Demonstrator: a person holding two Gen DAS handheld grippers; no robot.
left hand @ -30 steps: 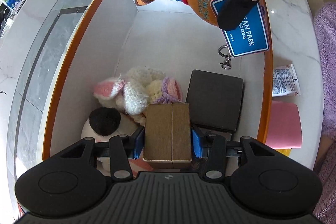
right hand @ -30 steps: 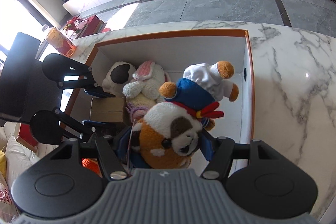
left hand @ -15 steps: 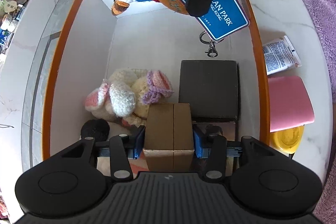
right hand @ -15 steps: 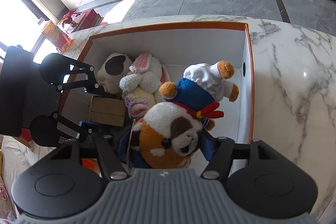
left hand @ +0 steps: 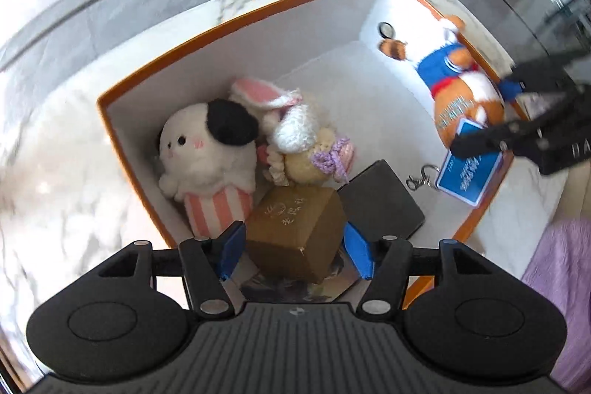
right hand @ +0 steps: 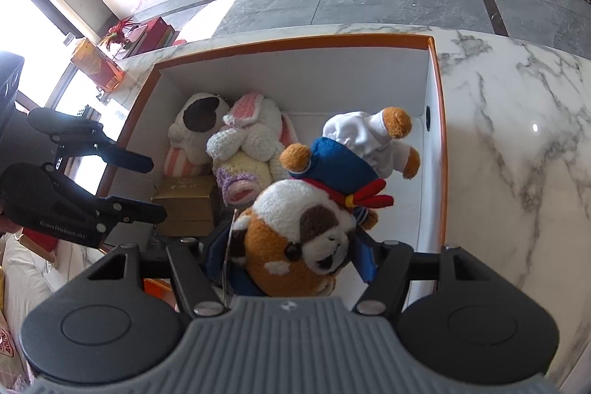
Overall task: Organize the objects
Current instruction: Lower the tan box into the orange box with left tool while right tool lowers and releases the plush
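Note:
A brown cardboard box (left hand: 295, 228) sits in the near corner of the white storage bin with an orange rim (left hand: 229, 24). My left gripper (left hand: 293, 252) hovers over it. Its jaws are opening, and the blue pads stand slightly off the box sides. My right gripper (right hand: 288, 257) is shut on the head of a red panda plush (right hand: 295, 231) in a blue sailor top, held above the bin's right side. A blue tag (left hand: 469, 172) and a key clasp hang from the plush.
Inside the bin lie a white dog plush with a black ear (left hand: 207, 150), a crochet bunny (left hand: 291, 132) and a dark grey flat box (left hand: 380, 205). White marble tabletop (right hand: 509, 135) surrounds the bin. A purple fuzzy sleeve (left hand: 561, 283) is at the right.
My left gripper has rolled and drawn back a little, and its jaws have widened off the cardboard box, which now sits skewed between them. The right gripper and plush have stayed still.

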